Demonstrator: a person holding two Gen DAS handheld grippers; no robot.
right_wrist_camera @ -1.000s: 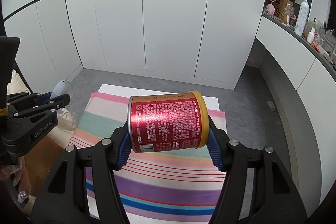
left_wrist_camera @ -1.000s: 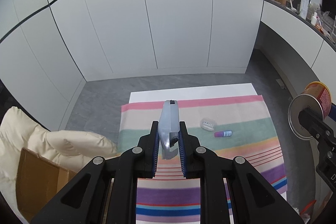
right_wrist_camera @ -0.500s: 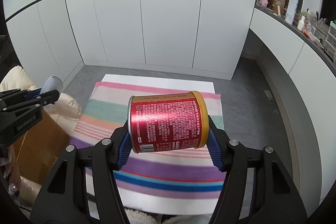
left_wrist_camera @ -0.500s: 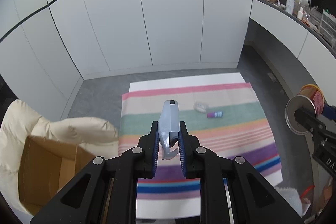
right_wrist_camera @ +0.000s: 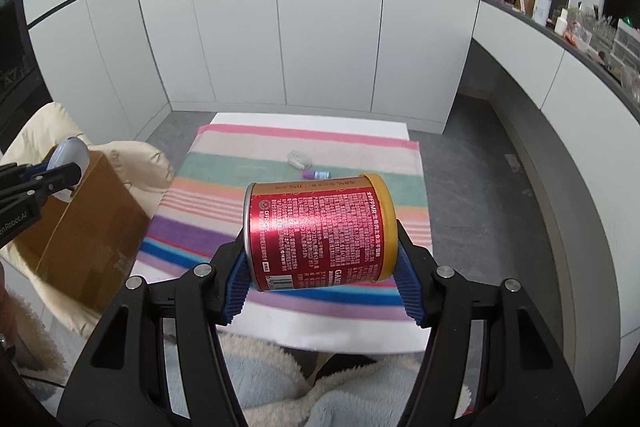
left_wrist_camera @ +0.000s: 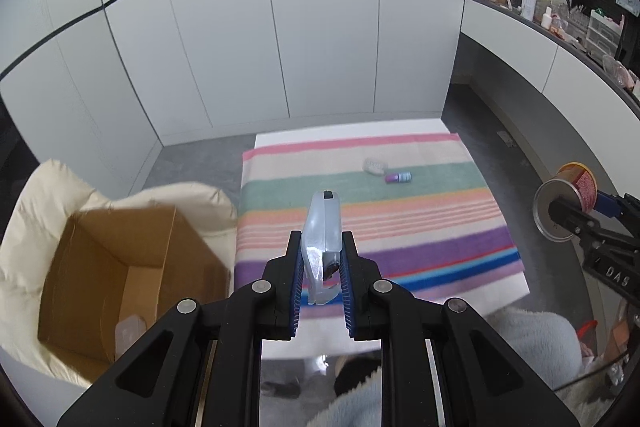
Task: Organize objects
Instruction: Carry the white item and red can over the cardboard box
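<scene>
With my left gripper (left_wrist_camera: 322,263) clamping the pale translucent plastic dispenser (left_wrist_camera: 322,227) and my right gripper (right_wrist_camera: 320,263) pinching the red-and-gold metal can (right_wrist_camera: 320,231) sideways above the striped cloth (left_wrist_camera: 420,219), I should centre each over the open cardboard box (left_wrist_camera: 120,267) before release.

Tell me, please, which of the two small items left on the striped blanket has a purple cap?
The small bottle lying on the green stripe has the purple cap; the clear plastic piece just beyond it on the striped blanket is colourless.
</scene>
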